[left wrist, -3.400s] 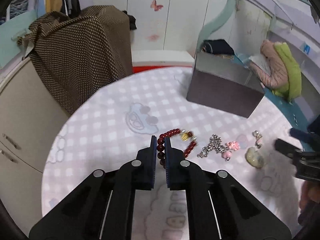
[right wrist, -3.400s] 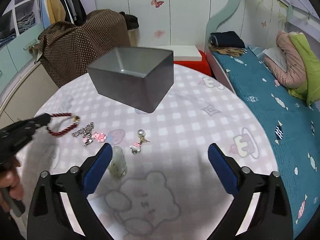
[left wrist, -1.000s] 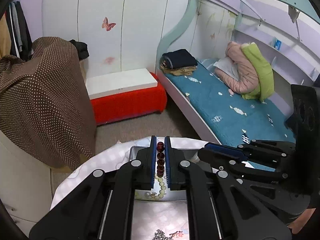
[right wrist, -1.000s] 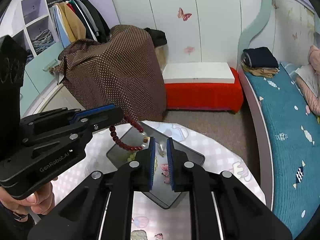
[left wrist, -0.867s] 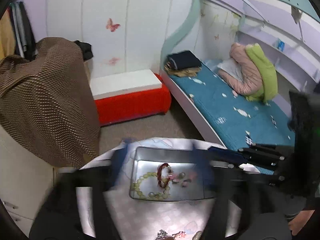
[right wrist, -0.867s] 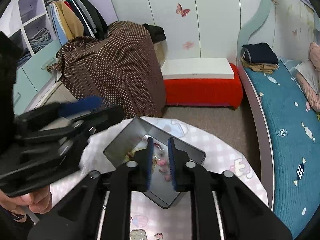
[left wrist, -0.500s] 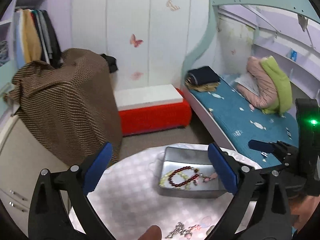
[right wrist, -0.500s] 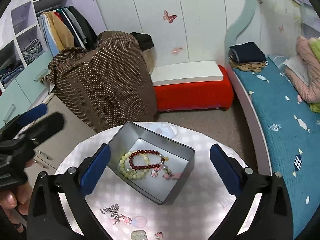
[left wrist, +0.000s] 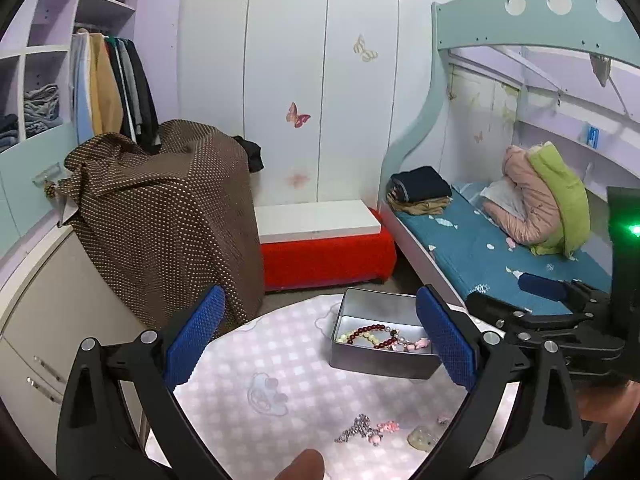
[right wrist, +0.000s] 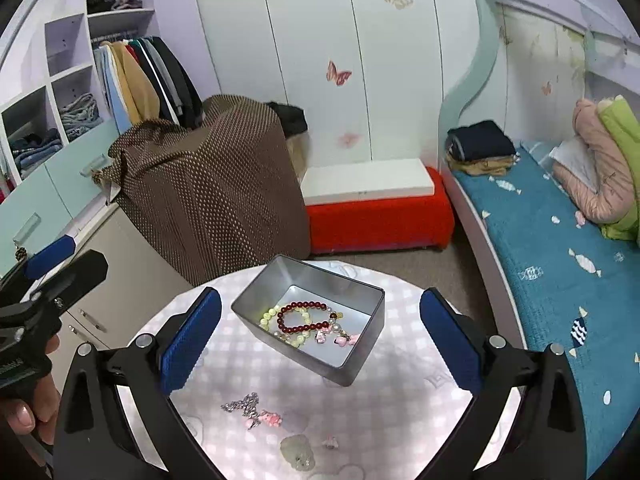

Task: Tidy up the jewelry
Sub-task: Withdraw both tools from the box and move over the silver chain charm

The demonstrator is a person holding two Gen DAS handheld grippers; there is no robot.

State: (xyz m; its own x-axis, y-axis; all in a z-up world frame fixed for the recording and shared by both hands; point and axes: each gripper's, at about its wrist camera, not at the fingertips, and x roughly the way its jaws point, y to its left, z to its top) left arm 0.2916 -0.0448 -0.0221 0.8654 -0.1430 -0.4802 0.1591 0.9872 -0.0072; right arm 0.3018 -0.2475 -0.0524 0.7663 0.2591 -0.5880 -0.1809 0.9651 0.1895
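Two grippers are up over the round table (right wrist: 400, 420), both spread wide with nothing between the pads; their jaws have just been opening. Left to right: the left gripper (left wrist: 316, 344) hangs above the near-left part of the checked cloth, held in a hand (right wrist: 28, 408) seen at the edge of the right wrist view. Next, the grey metal tin (right wrist: 360, 344) stands toward the far side of the table, lid off. Inside lie a dark red bead bracelet (right wrist: 304, 316), a pale green bead bracelet (right wrist: 272, 316) partly under it, and small pink charms (right wrist: 340, 338) toward the tin's right end. On the cloth nearer the person, outside the tin: a silver chain piece (right wrist: 242, 402), a pink charm (right wrist: 272, 420) touching it, a pale green stone (right wrist: 296, 450), and a tiny pink item (right wrist: 330, 442) just beside the stone. The right gripper (right wrist: 320, 340) sits right of the left one, pointing down at the tin. Judgement: several pieces remain, task roughly half done. Risks: the chain is thin and flat, so the pads may slide over it or snag the attached charm; the stone looks smooth and could squirt out under pressure; the tiny item may be missed entirely; both tools converging on the same cluster could collide.
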